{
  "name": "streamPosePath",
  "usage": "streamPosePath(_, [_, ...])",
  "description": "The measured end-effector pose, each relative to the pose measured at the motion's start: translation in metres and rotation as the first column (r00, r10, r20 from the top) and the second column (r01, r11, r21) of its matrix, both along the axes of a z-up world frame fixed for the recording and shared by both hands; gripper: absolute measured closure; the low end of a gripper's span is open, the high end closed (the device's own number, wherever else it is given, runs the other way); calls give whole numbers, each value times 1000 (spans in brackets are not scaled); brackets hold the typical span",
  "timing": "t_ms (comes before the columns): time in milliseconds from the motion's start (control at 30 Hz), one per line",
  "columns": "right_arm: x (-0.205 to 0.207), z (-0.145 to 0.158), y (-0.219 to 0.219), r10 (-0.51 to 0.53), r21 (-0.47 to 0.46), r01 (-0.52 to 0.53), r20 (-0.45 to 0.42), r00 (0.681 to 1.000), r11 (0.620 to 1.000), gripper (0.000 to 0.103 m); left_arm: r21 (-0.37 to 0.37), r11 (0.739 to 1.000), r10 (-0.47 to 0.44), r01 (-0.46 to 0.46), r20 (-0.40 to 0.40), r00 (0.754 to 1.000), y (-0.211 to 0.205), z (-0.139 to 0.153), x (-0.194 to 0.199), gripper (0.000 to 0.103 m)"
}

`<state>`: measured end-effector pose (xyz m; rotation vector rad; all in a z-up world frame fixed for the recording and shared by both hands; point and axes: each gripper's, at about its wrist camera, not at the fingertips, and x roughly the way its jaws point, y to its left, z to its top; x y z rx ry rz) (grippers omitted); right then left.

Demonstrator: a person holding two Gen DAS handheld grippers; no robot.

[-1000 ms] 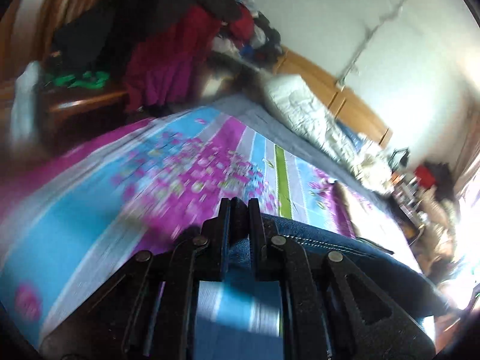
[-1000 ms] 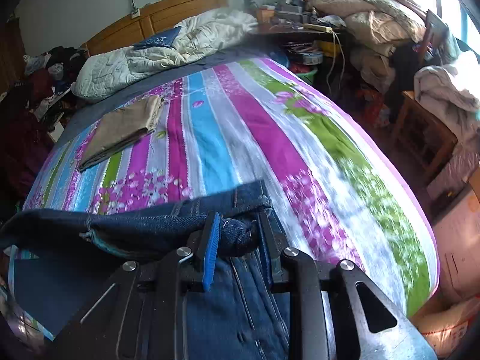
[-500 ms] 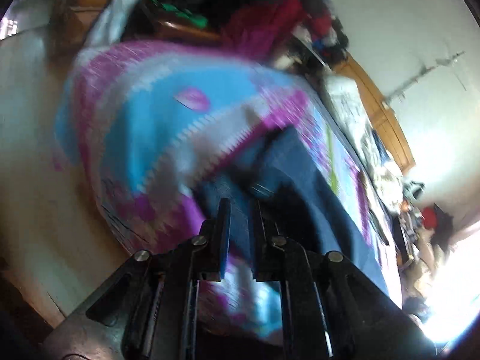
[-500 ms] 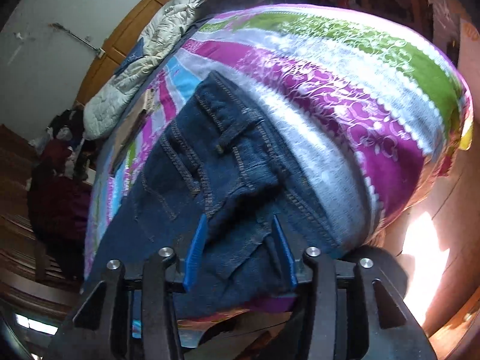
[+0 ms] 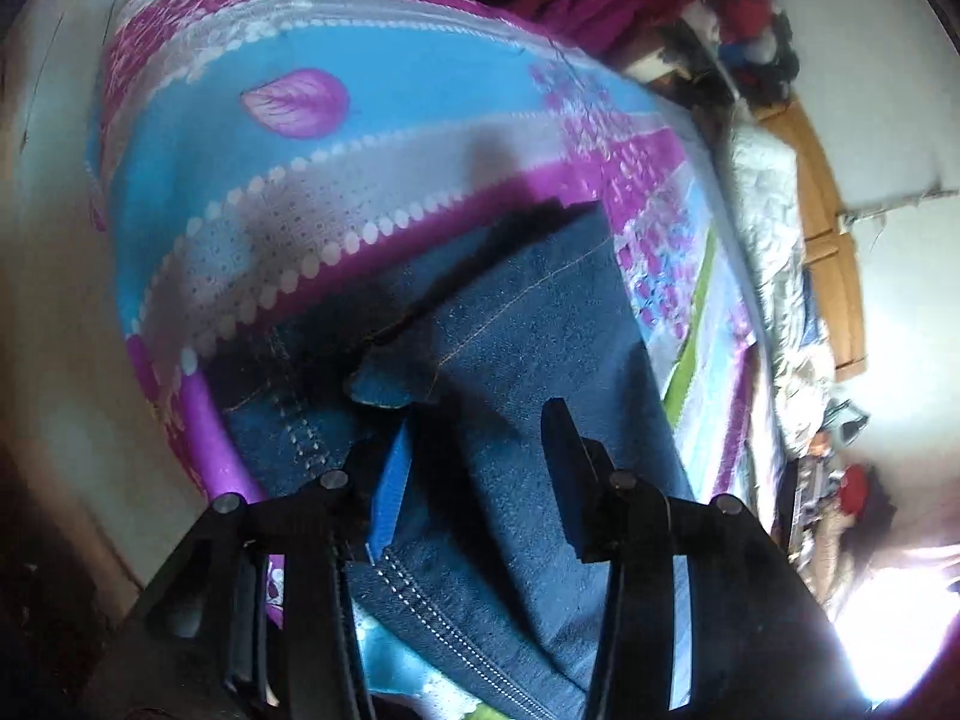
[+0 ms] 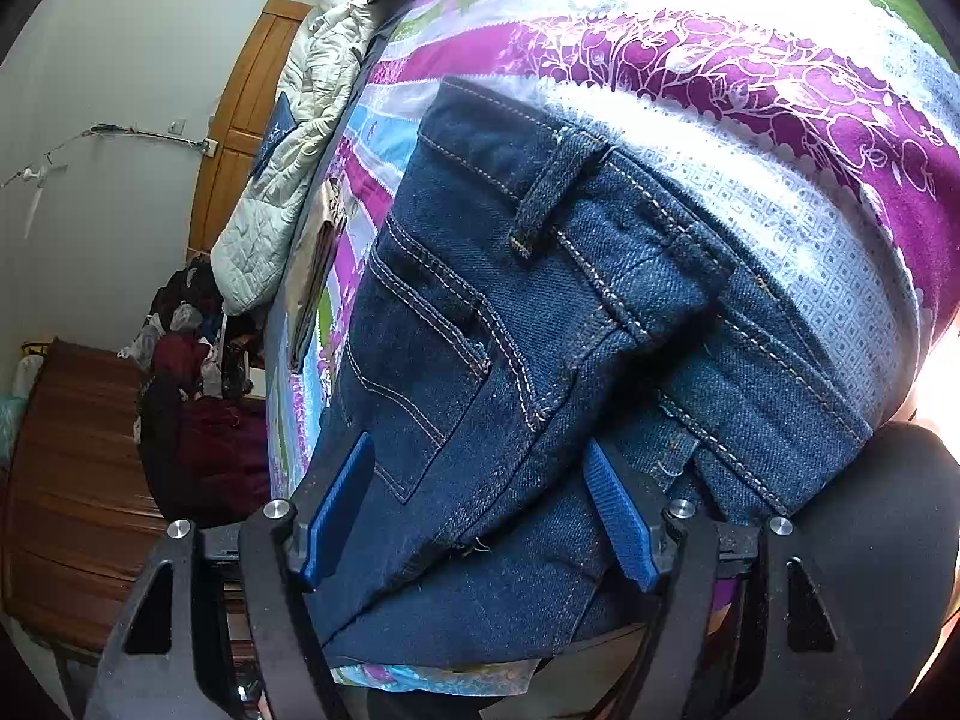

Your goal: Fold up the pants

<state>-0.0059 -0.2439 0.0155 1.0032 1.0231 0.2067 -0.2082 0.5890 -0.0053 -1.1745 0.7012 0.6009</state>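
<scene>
Dark blue denim pants [image 6: 540, 312] lying on striped floral bedsheet [image 5: 372, 120]
Left gripper [image 5: 477, 456] jaws apart, empty, above leg fabric; right gripper [image 6: 480, 504] jaws apart over waistband, gripping nothing.

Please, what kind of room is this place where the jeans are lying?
Most likely a bedroom in a home. The jeans lie on a bed with a striped floral sheet, a white quilt is bunched by the wooden headboard, and clothes are piled beside it.
</scene>
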Motion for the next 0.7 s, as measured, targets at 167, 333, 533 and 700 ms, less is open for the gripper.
streamPosePath(167, [0,-5,-10,-38,45,37,36,999,998,28,15,999,-41,40,42,998,1,-3,-7,98])
streamPosePath(333, [9,-3,-20,-55,-10,55,39,998,998,39,-13,1000,-23,24,31,999,1,-12,-14,96])
streamPosePath(533, [6,2,-14,-43,-227,49,29,999,973,95,-78,997,0,5,63,998,8,-17,-15,98])
streamPosePath(700, [16,45,-4,-21,-272,54,121,992,961,96,-56,998,-16,22,97,995,6,4,-9,99])
